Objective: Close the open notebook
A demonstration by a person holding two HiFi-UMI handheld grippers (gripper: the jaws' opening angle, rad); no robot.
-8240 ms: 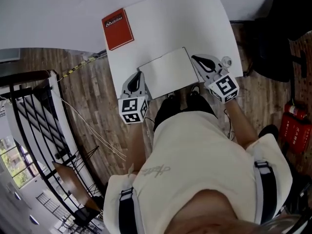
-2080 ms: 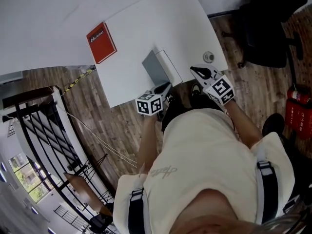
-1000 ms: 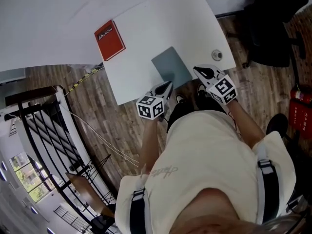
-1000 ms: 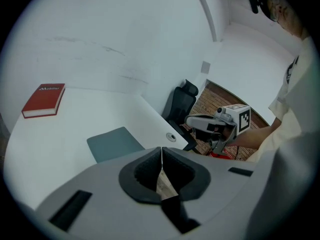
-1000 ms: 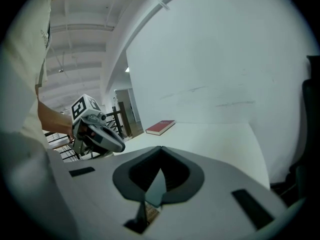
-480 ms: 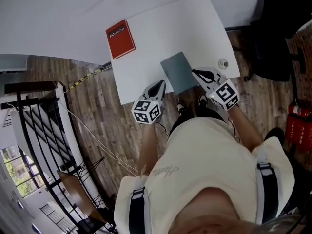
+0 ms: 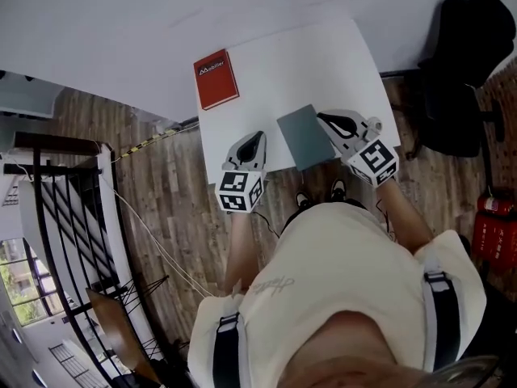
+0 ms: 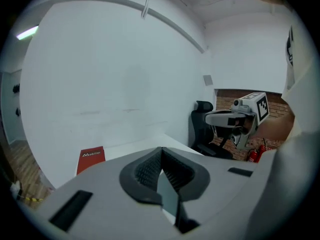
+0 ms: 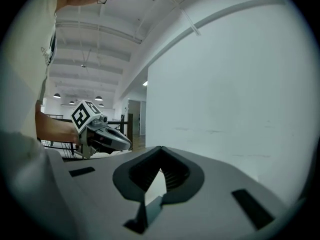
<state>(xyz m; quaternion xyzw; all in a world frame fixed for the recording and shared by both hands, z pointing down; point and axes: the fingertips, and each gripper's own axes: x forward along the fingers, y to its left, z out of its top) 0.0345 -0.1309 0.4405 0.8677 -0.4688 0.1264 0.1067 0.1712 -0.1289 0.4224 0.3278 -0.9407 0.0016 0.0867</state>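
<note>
The grey notebook point(image 7: 305, 136) lies closed and flat near the front edge of the white table point(image 7: 283, 63). My left gripper point(image 7: 259, 135) sits just left of it, apart from the cover, shut with nothing in it. At the notebook's right edge my right gripper point(image 7: 321, 118) is shut too, its tip at the top right corner; whether it touches is unclear. In the left gripper view, a strip of grey notebook point(image 8: 169, 196) shows below the closed jaws and the right gripper point(image 8: 220, 118) hovers beyond. The right gripper view shows the left gripper point(image 9: 125, 143) opposite.
A red notebook point(image 7: 216, 79) lies at the table's far left corner, seen also as the red notebook point(image 8: 91, 159) in the left gripper view. A small round grommet point(image 7: 371, 124) sits by the table's right edge. A black chair point(image 7: 464, 63) and fire extinguisher point(image 7: 494, 233) stand at the right.
The notebook, open earlier, was folded shut by the left gripper. In the last second the left gripper drew back left of the cover; the right gripper stayed at the right edge.
</note>
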